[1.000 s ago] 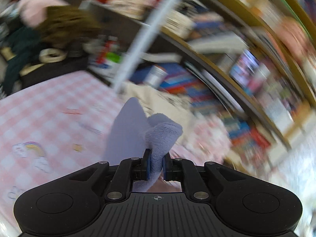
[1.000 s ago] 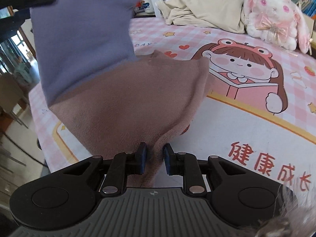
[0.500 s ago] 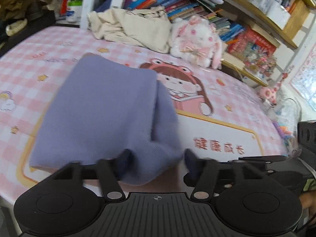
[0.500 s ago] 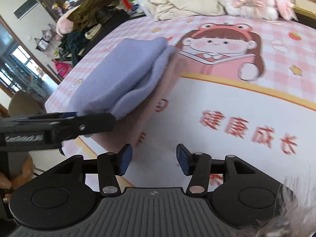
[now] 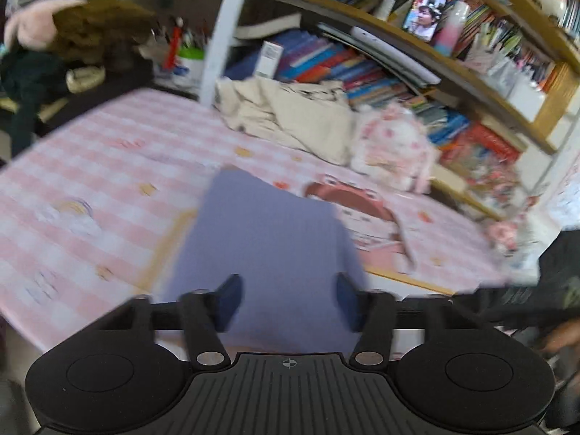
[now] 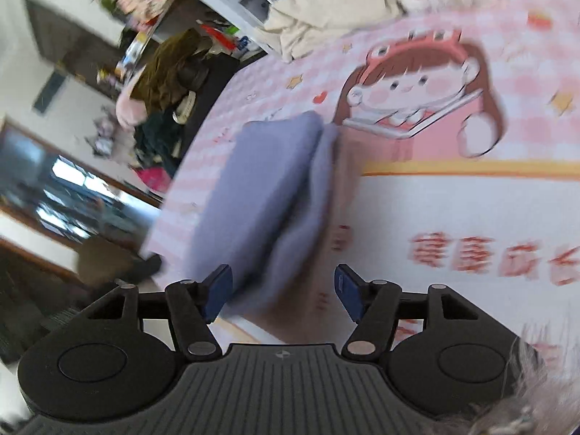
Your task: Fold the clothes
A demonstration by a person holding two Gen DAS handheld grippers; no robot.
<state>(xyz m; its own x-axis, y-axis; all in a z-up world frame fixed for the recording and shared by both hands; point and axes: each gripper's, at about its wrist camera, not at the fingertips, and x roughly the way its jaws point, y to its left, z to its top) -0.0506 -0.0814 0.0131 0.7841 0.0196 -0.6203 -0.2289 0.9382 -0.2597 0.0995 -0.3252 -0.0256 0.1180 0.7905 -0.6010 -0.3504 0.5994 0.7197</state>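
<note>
A folded garment, lavender on top (image 5: 268,239) with a dusty-pink layer under it (image 6: 344,181), lies flat on the pink checked table cover (image 5: 90,188). It also shows in the right wrist view (image 6: 261,188). My left gripper (image 5: 288,302) is open and empty just above the garment's near edge. My right gripper (image 6: 282,291) is open and empty over the garment's near end. Both views are motion-blurred.
A crumpled beige garment (image 5: 290,116) and a white plush rabbit (image 5: 391,145) lie at the table's far side, below bookshelves (image 5: 398,54). A white post (image 5: 221,36) stands at the back. The table's left edge (image 6: 174,195) drops to the floor.
Both grippers held the garment up a second ago, then let go. The garment now lies folded on the table and both grippers have pulled back, jaws open wider.
</note>
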